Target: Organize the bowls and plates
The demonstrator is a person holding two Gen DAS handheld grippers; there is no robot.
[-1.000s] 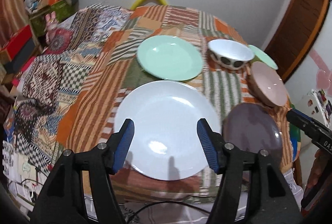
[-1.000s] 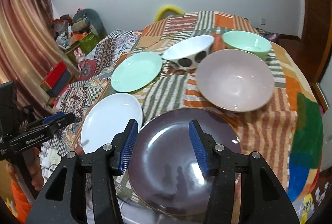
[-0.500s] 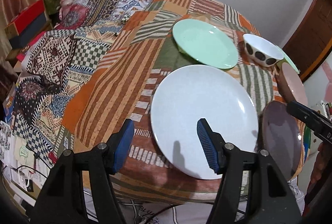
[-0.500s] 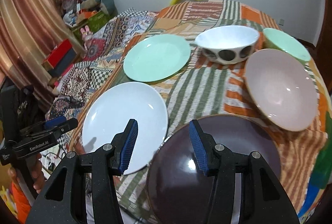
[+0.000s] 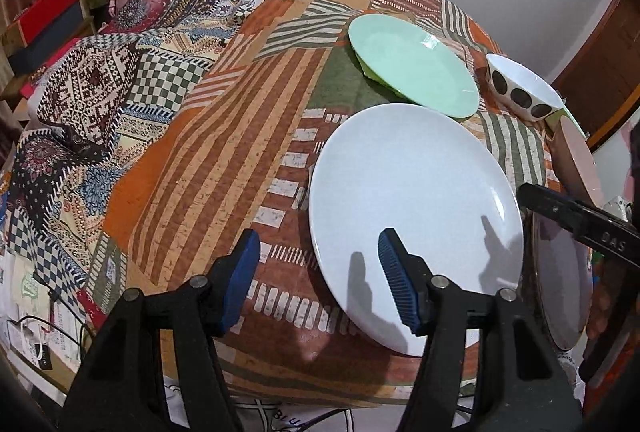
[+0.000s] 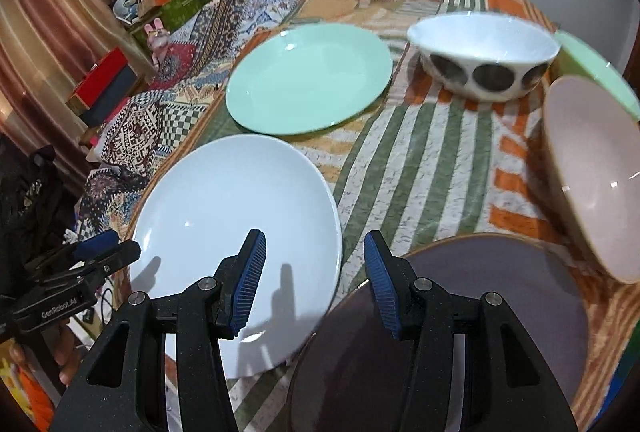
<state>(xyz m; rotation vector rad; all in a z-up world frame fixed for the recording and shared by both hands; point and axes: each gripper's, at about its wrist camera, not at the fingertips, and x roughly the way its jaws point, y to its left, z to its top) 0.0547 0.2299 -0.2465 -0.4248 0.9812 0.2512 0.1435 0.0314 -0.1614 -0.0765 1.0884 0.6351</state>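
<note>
Two plates fill most of the left wrist view: a white plate (image 5: pixel 416 212) lying flat near the table's front edge and a mint-green plate (image 5: pixel 412 66) just behind it on the patchwork tablecloth (image 5: pixel 192 160). The left gripper (image 5: pixel 320 272) hangs over the white plate's left rim with its jaws closing and nothing between them — one blue pad is over the cloth, the other over the plate. A spotted white bowl (image 5: pixel 520 92) stands beyond the plates to the right, a pink bowl (image 5: pixel 576 160) is at the right edge, and a dark purple plate (image 5: pixel 560 272) lies beside the white one, partly behind the other tool.

From the right wrist, the right gripper (image 6: pixel 314 278) has its jaws spread and empty, hanging over the gap where the white plate (image 6: pixel 232 224) and the dark purple plate (image 6: pixel 500 292) nearly meet. The mint-green plate (image 6: pixel 308 78) lies behind, the spotted white bowl (image 6: pixel 484 54) to its right — slightly blurred — and the pink bowl (image 6: pixel 592 172) at the right edge. A green bowl (image 6: pixel 596 72) peeks out behind it.
</note>
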